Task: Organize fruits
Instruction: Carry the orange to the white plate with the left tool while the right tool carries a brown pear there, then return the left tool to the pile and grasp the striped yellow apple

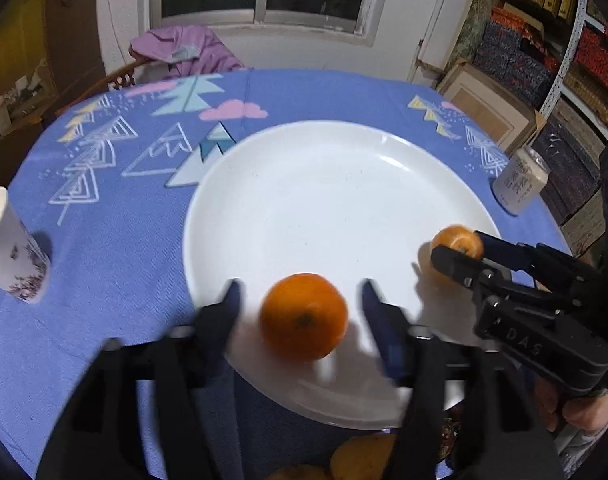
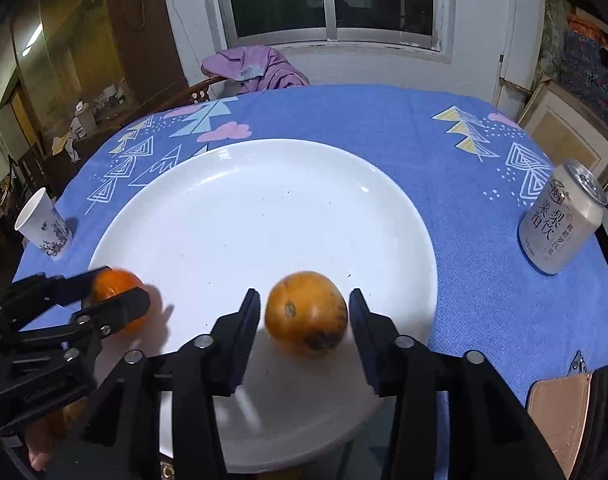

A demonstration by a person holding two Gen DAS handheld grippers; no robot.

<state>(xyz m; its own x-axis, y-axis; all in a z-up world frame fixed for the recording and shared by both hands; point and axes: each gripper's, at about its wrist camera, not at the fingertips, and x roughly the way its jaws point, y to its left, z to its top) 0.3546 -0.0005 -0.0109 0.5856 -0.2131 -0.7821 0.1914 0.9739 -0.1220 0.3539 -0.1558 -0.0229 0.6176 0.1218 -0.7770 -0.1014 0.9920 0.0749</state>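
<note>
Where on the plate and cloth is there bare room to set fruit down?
The white plate is bare across its far half, between its far rim and the two oranges. Blue cloth lies open between the plate and the paper cup, and between the plate and the can. The near rim is crowded: left gripper, right gripper, both oranges.

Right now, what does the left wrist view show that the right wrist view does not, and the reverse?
Only the left wrist view shows more fruit below the plate's near rim. Only the right wrist view shows a copper-coloured flat object at the table's near right. Both show the white plate, two oranges, one between each open gripper's fingers, the paper cup and the drink can.
</note>
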